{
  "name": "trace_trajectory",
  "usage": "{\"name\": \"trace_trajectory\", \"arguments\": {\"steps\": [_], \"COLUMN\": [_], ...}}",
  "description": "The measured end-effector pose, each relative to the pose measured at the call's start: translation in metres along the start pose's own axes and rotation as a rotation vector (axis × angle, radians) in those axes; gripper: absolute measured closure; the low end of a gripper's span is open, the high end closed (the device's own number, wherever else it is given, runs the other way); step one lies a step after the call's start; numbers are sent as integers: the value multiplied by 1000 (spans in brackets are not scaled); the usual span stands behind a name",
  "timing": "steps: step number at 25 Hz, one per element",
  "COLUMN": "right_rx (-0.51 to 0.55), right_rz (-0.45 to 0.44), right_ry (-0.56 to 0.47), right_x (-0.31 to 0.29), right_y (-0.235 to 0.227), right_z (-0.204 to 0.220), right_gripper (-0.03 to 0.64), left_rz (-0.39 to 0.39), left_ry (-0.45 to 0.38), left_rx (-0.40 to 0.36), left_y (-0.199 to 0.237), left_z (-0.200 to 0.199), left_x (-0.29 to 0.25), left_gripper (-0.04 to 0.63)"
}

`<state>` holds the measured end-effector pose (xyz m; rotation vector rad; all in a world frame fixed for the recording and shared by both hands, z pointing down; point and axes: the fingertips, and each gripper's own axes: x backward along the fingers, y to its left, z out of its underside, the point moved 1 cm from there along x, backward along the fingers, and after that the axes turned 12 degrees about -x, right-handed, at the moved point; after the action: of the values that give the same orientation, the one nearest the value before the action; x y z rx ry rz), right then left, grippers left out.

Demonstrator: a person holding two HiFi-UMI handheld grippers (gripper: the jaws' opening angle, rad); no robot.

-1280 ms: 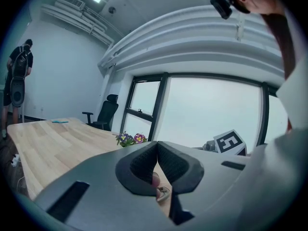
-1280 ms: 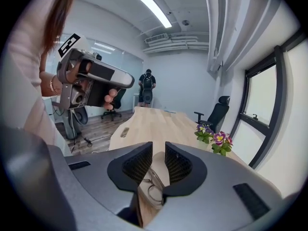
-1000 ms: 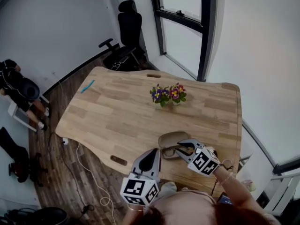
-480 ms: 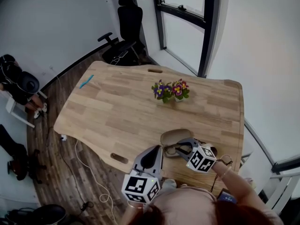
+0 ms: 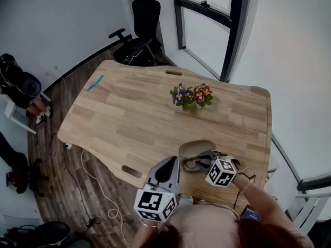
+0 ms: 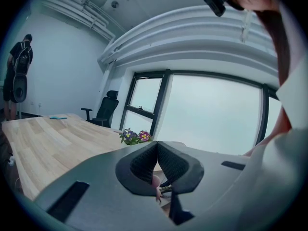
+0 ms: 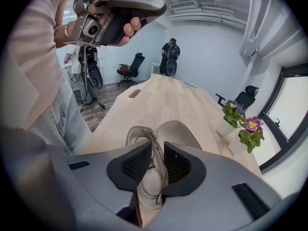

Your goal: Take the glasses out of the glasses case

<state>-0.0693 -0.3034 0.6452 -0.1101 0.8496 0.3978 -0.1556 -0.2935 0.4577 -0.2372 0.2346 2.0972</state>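
Note:
The beige glasses case [image 5: 194, 148] lies open on the wooden table [image 5: 129, 118] near its front right edge. In the right gripper view its two halves [image 7: 179, 130] lie just beyond the jaws. My right gripper [image 5: 200, 160] is shut on the thin-framed glasses [image 7: 150, 139], which run up between its pads [image 7: 179, 165] over the case. The left gripper [image 5: 168, 165] hovers to the left of the case at the table's front edge. Its jaws meet at the tips [image 6: 157, 146] with nothing held.
Two small pots of purple and pink flowers [image 5: 191, 96] stand mid-table behind the case. A blue object [image 5: 95, 82] lies at the far left corner. A black office chair [image 5: 138, 25] stands beyond the table, people [image 5: 18, 89] at the left, and a cable [image 5: 98, 190] on the floor.
The right gripper has shifted slightly left and nearer with the glasses. The left gripper has barely moved. The head view has drifted a little.

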Motion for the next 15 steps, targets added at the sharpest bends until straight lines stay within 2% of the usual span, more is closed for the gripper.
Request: {"name": "trace_trajectory", "arguments": {"steps": [15], "right_rx": [119], "right_rz": [-12], "right_ry": [139], "right_x": [-30], "right_y": [-7], "right_z": [23], "right_gripper": [549], "left_rz": [-21], "left_ry": [25], "left_rx": [30], "left_y": [14], "left_z": [10], "left_x": [-4], "left_gripper": [595]}}
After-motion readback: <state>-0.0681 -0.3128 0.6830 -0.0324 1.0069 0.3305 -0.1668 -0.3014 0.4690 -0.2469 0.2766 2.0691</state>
